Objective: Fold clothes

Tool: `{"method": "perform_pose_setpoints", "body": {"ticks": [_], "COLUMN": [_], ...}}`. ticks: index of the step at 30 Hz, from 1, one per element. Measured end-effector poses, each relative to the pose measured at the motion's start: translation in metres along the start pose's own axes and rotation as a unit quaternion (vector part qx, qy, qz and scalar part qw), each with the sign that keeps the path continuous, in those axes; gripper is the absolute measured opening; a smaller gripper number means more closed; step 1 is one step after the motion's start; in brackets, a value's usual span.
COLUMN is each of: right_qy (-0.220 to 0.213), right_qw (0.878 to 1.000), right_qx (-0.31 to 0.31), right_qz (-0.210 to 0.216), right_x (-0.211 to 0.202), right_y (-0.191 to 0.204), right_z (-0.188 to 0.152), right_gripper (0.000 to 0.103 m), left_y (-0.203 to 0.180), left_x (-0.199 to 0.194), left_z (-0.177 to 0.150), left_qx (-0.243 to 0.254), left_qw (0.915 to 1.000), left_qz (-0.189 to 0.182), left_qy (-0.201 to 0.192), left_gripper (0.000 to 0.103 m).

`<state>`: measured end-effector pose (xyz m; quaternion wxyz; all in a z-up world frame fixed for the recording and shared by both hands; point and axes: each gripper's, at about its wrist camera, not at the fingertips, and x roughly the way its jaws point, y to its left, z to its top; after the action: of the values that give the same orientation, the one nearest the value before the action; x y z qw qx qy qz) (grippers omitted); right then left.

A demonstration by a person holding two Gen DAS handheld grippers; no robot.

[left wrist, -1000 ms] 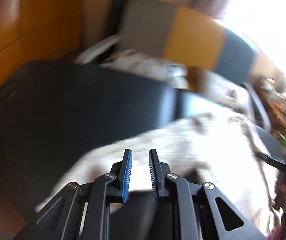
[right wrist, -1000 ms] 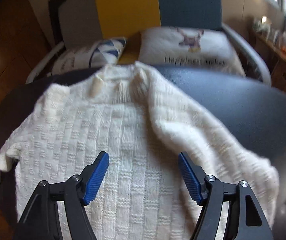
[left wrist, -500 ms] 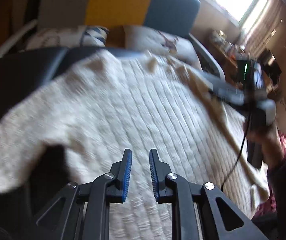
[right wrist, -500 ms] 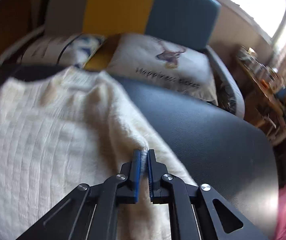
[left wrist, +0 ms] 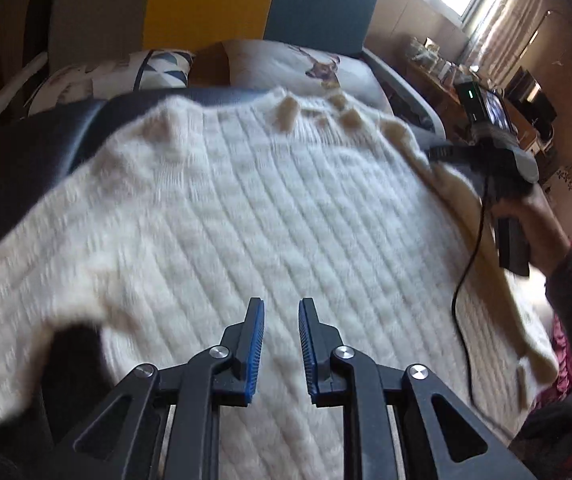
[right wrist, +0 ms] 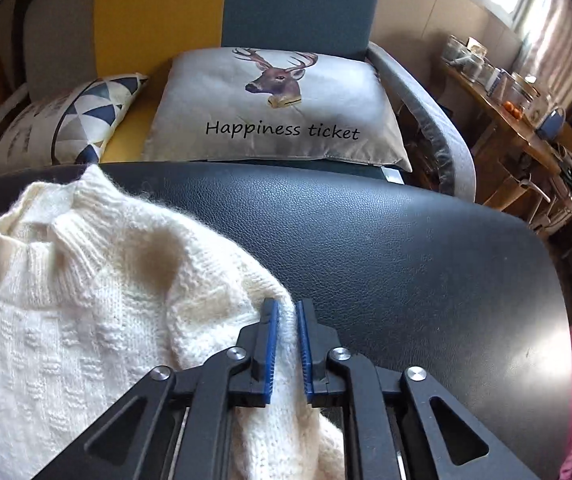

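Right fingers (right wrist: 270, 336) pinching sweater (right wrist: 85, 312) edge, left gripper (left wrist: 279, 340) hovering

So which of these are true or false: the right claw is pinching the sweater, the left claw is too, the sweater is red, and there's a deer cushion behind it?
1. The right claw is pinching the sweater. True: knit sits between its nearly closed fingers.
2. The left claw grips it too. False: nothing lies between its fingers; it is above the knit.
3. The sweater is red. False: it is cream white.
4. A deer cushion lies behind the sweater. True: it reads "Happiness ticket".
5. The sweater lies on a wooden floor. False: it rests on a black leather surface.
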<state>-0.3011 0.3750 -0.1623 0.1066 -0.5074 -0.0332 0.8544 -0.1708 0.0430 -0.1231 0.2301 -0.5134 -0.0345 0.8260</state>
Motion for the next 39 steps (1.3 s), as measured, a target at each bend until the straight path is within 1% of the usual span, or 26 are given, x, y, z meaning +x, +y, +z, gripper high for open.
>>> {"method": "perform_pose_setpoints", "body": {"ticks": [1,2,3,4,5,6,8,11,12,13,14,15,16,17,18,19,21,22,24,25,27,28,30,34,37,39], "right_qy": [0.001,0.002,0.003,-0.003,-0.021,-0.039,-0.075,-0.128,-0.135,-0.123,-0.108,-0.090,-0.067,-0.045,-0.029,-0.021,-0.019,-0.021,-0.027,-0.026,-0.011,-0.005,0.003,0.008,0.012,0.011], "right_qw": [1.000,1.000,1.000,1.000,1.000,0.999,0.996,0.986,0.981,0.973,0.967,0.962,0.959,0.958,0.963,0.968,0.978,0.983,0.991,0.993,0.996,0.997,0.995,0.992,0.989,0.987], "right_qx": [-0.004,-0.005,-0.003,-0.001,-0.002,-0.003,-0.004,-0.006,-0.013,-0.031,-0.051,-0.073,-0.094,-0.114,-0.132,-0.142,-0.133,-0.126,-0.111,-0.100,-0.068,-0.052,-0.028,-0.034,-0.030,-0.027], "right_qz": [-0.008,-0.015,-0.019,-0.014,0.003,0.020,0.054,0.105,0.138,0.191,0.226,0.248,0.258,0.258,0.235,0.205,0.162,0.132,0.072,0.054,0.055,0.064,0.100,0.124,0.148,0.161], "right_x": [0.001,0.001,0.003,0.000,-0.011,-0.021,-0.041,-0.071,-0.079,-0.083,-0.083,-0.079,-0.072,-0.063,-0.052,-0.042,-0.029,-0.024,-0.014,-0.009,0.000,0.004,0.007,0.008,0.009,0.007], "right_y": [-0.002,-0.006,-0.010,-0.012,-0.012,-0.012,-0.012,-0.013,-0.009,0.002,0.014,0.025,0.038,0.049,0.056,0.058,0.050,0.041,0.024,0.016,-0.001,-0.008,-0.017,-0.023,-0.031,-0.031], "right_z": [0.002,0.004,0.005,0.006,0.005,0.005,0.004,0.002,0.000,-0.006,-0.012,-0.018,-0.023,-0.028,-0.032,-0.035,-0.036,-0.035,-0.033,-0.031,-0.025,-0.022,-0.018,-0.017,-0.017,-0.021], "right_gripper": [0.029,0.036,0.049,0.054,0.054,0.054,0.054,0.054,0.053,0.053,0.053,0.052,0.049,0.048,0.046,0.046,0.044,0.044,0.044,0.044,0.045,0.047,0.048,0.050,0.050,0.050], "left_y": [0.000,0.000,0.000,0.000,-0.001,-0.002,-0.005,-0.010,-0.012,-0.014,-0.015,-0.015,-0.016,-0.016,-0.016,-0.017,-0.019,-0.020,-0.021,-0.021,-0.019,-0.020,-0.026,-0.044,-0.045,-0.046], "left_x": [0.003,0.008,0.011,0.014,0.019,0.024,0.030,0.039,0.042,0.044,0.047,0.049,0.053,0.057,0.061,0.066,0.079,0.085,0.094,0.099,0.112,0.117,0.125,0.149,0.162,0.169], "left_z": [0.010,0.022,0.031,0.039,0.047,0.053,0.057,0.069,0.076,0.084,0.092,0.101,0.109,0.116,0.124,0.132,0.148,0.156,0.168,0.173,0.184,0.188,0.196,0.206,0.209,0.214], "left_qx": [-0.004,-0.011,-0.016,-0.019,-0.021,-0.022,-0.021,-0.009,-0.006,-0.007,-0.009,-0.012,-0.017,-0.022,-0.028,-0.036,-0.052,-0.060,-0.066,-0.068,-0.081,-0.079,-0.064,-0.021,-0.022,-0.020], "left_qw": [1.0000,0.9999,0.9998,0.9997,0.9995,0.9995,0.9995,0.9992,0.9989,0.9986,0.9982,0.9976,0.9969,0.9959,0.9947,0.9925,0.9859,0.9820,0.9815,0.9805,0.9765,0.9757,0.9766,0.9799,0.9769,0.9733], "left_qz": [-0.005,-0.002,-0.003,-0.009,-0.015,-0.013,-0.014,-0.026,-0.034,-0.043,-0.050,-0.058,-0.069,-0.081,-0.093,-0.114,-0.158,-0.179,-0.179,-0.184,-0.199,-0.203,-0.203,-0.191,-0.201,-0.216], "left_qy": [-0.005,-0.008,-0.011,-0.015,-0.019,-0.020,-0.021,-0.029,-0.030,-0.031,-0.033,-0.035,-0.035,-0.034,-0.032,-0.026,-0.009,0.002,0.004,0.007,0.022,0.025,0.030,0.056,0.069,0.074], "left_gripper": [0.017,0.017,0.016,0.016,0.016,0.016,0.016,0.016,0.016,0.016,0.016,0.016,0.016,0.016,0.016,0.016,0.019,0.020,0.020,0.020,0.021,0.022,0.023,0.025,0.027,0.028]}}
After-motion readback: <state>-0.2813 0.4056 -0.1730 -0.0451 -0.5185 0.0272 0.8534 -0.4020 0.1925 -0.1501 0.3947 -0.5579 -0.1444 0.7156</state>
